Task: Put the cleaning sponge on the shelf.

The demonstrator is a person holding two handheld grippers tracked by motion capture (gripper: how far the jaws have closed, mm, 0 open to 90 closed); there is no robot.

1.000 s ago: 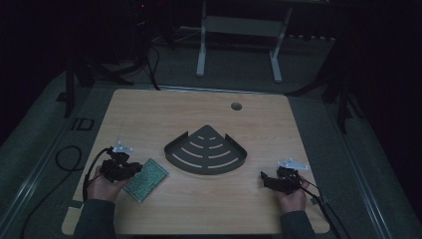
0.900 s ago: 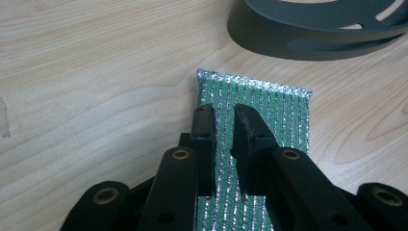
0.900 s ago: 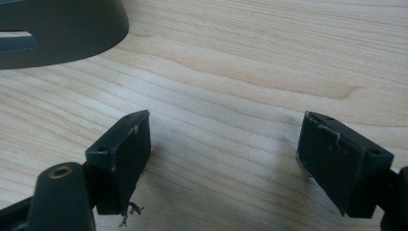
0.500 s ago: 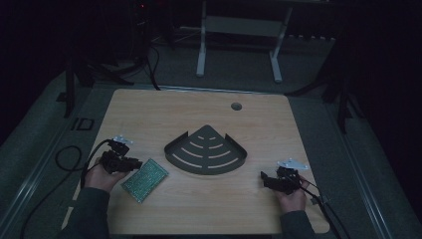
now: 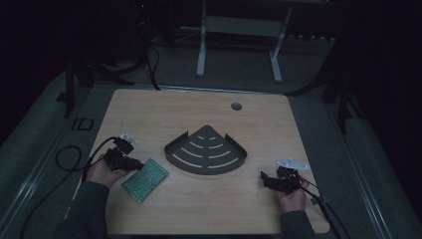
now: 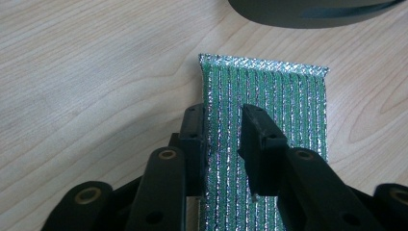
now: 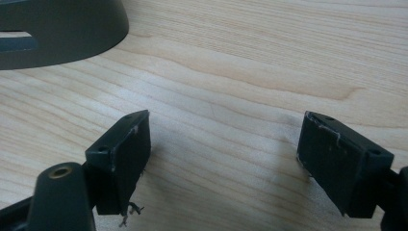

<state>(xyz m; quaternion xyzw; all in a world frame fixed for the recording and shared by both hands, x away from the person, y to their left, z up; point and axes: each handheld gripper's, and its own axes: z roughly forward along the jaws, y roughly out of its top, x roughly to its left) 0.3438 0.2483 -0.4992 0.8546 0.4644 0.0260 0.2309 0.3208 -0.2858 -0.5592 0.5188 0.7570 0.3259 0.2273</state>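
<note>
Green scouring pad (image 6: 267,103), rectangular, glittery silver-striped weave, lying flat on the wooden table (image 5: 199,112), near its front left, set at an angle, just beside the dark fan-shaped tray (image 5: 206,149).

I'm seeing both tools wearing matte black bodies: the left tool (image 6: 223,130) is showing brass-ringed screw holes, the right tool (image 7: 223,161) scuffed, fraying pads. Each is carrying a grey three-cornered plate and trailing a black cable. Dark sleeves are covering my forearms.

Glittery green foil-like ribbed sheet (image 6: 264,96), matt pale wood-grain table (image 5: 149,114), matt dark grey slotted tray (image 5: 206,152)
</note>
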